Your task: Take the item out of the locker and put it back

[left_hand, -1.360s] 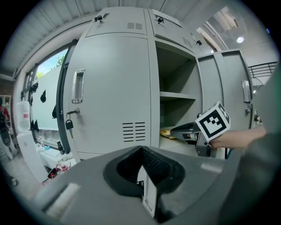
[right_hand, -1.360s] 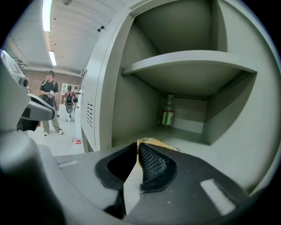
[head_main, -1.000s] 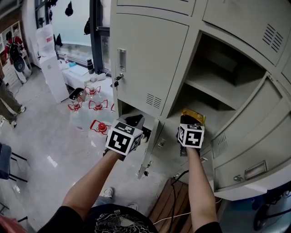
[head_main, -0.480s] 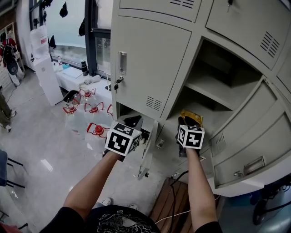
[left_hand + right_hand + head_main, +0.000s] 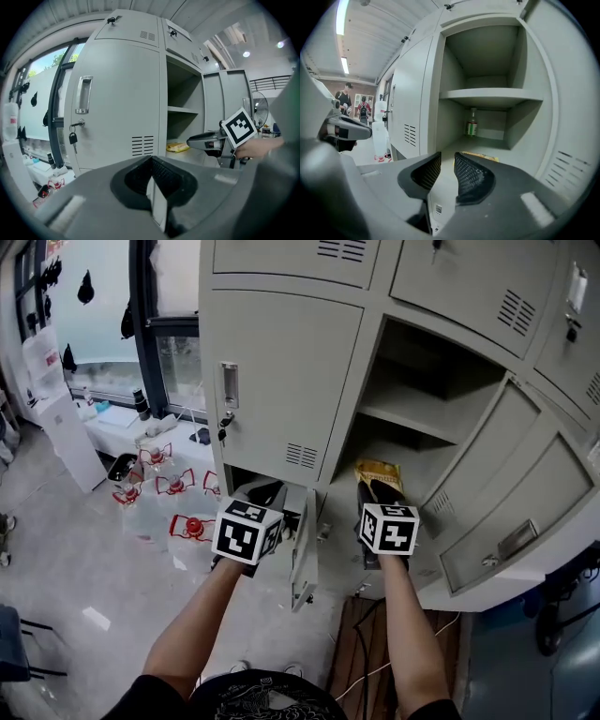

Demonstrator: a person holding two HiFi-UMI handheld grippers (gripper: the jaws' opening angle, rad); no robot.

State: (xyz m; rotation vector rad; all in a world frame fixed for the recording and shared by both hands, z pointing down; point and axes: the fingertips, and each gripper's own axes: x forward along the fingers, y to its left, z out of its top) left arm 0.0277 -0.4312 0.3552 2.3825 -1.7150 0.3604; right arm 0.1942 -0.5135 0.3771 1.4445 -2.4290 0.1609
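Observation:
A yellow packet (image 5: 373, 472) lies on the floor of the open locker compartment (image 5: 427, 442); it also shows in the left gripper view (image 5: 177, 147) and behind the right jaw as a yellow packet (image 5: 480, 156). My right gripper (image 5: 379, 491) hovers just in front of it. Its jaws have just been opening and stand a little apart with nothing between them (image 5: 447, 161). A small bottle (image 5: 472, 123) stands at the back of the compartment. My left gripper (image 5: 265, 493) is held before the closed door, jaws together (image 5: 151, 160).
A closed locker door with a key (image 5: 228, 399) is at the left. The open door (image 5: 487, 512) swings out at the right. A low flap door (image 5: 305, 554) hangs open between my arms. Water jugs (image 5: 159, 512) stand on the floor, a wooden pallet (image 5: 361, 638) below.
The right gripper has lifted and drawn slightly back, leaving the yellow packet on the compartment floor. The head view has swung, showing more of the locker front. The left gripper has barely moved.

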